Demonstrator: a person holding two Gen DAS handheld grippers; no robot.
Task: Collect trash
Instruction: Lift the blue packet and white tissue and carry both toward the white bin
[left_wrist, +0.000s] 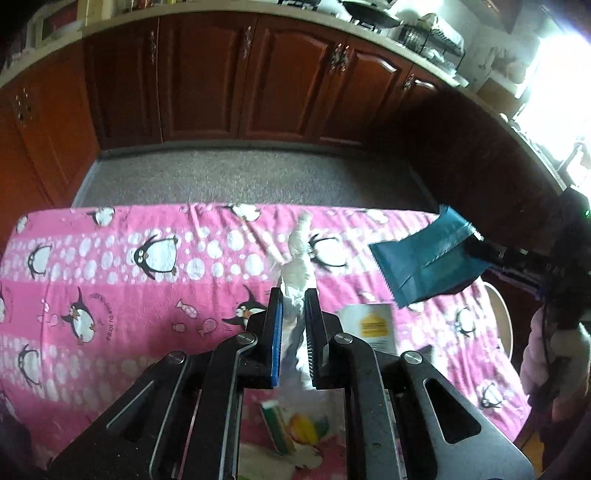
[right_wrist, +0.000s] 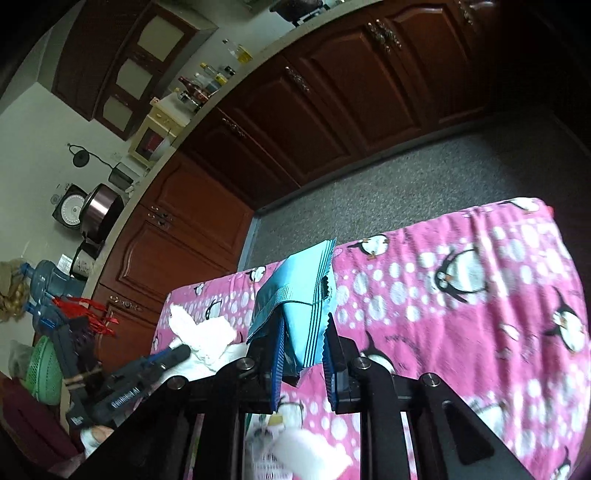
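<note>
While both grippers hold rubbish above a desk (left_wrist: 110, 266) draped in a pink penguin-print cloth, more litter waits below. From the left wrist camera, the left gripper (left_wrist: 293, 314) has its fingers closed on a crumpled white tissue (left_wrist: 301, 266), which sticks out ahead of them. From the right wrist camera, the right gripper (right_wrist: 304, 350) has its fingers clamped on a blue foil wrapper (right_wrist: 299, 295), held clear of the cloth. On the desk near the left gripper lie a white and yellow packet (left_wrist: 369, 325) and a colourful carton (left_wrist: 280, 428), not yet picked up. No bin can be identified in either view. Judging by this, two pieces are collected but not yet thrown away, and at least two remain.
</note>
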